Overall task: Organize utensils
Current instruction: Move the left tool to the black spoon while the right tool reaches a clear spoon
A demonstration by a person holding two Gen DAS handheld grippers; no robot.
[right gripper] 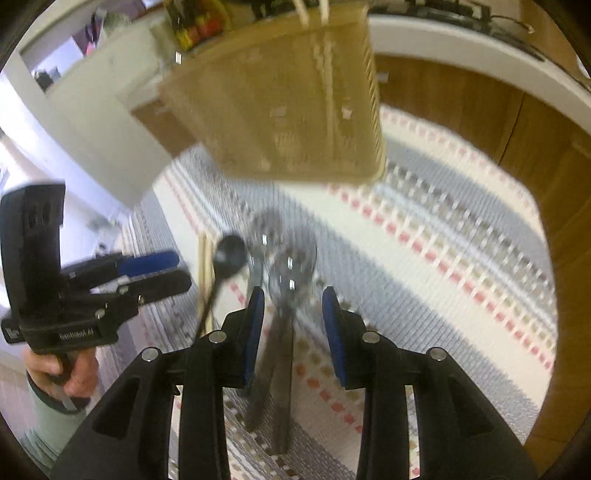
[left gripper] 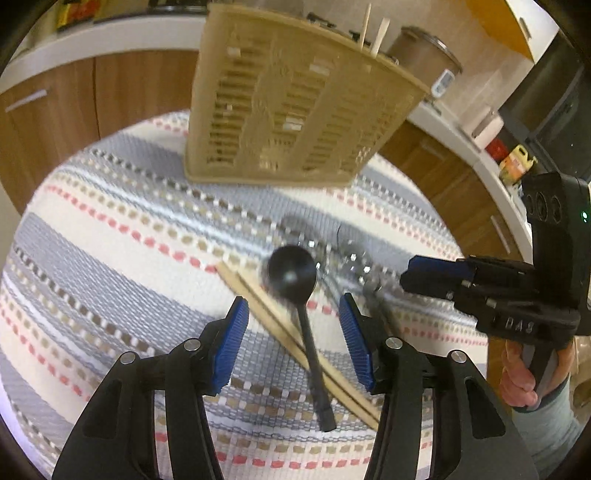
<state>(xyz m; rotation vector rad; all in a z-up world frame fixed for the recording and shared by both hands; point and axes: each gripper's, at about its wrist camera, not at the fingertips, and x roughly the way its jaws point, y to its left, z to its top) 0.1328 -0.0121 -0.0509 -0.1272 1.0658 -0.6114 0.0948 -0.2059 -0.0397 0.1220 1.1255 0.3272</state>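
Note:
A black plastic spoon lies on the striped cloth across a pair of wooden chopsticks. My left gripper is open above them, its jaws either side of the spoon's handle. Metal spoons lie to the right of the black spoon. My right gripper is open, its jaws either side of the metal spoons' handles. A beige slotted utensil basket stands behind, with two sticks poking out of it; it also shows in the right wrist view.
The round table carries a striped woven cloth. Wooden cabinets and a white counter ring the table. A metal canister and bottles stand on the counter at the right.

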